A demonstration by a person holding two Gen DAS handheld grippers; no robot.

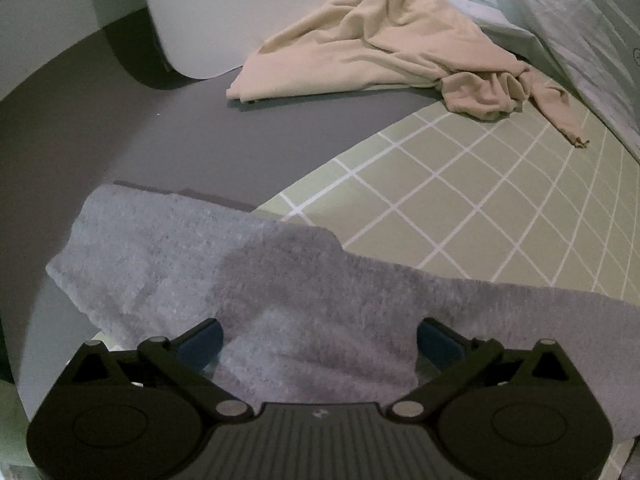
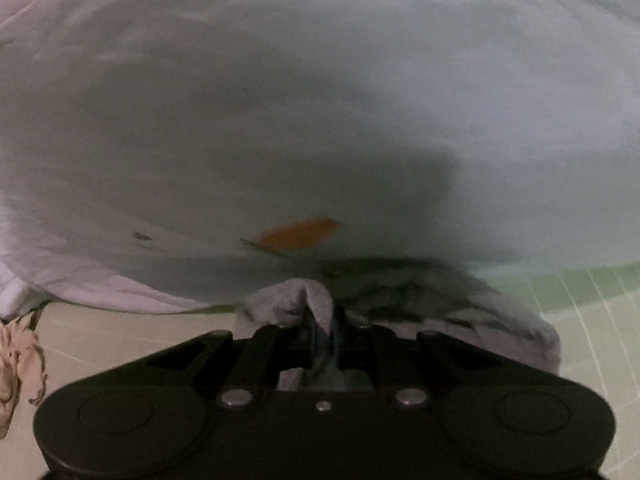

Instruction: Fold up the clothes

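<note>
our left gripper (image 1: 318,338) sits spread wide over the grey towel (image 1: 280,280). our right gripper (image 2: 324,336) pinches a fold of grey cloth (image 2: 296,300). a beige garment (image 1: 376,48) lies crumpled beyond.

Looks like a home laundry-folding setup: grey table (image 1: 132,148) with a green gridded mat (image 1: 480,208), crumpled cream garment (image 1: 372,44) piled by a white wall (image 1: 224,8), white printed fabric (image 2: 280,100) alongside.

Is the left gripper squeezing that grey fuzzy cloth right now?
No, the left gripper stands wide open, its blue fingertips apart with the grey cloth lying loose between them.
</note>
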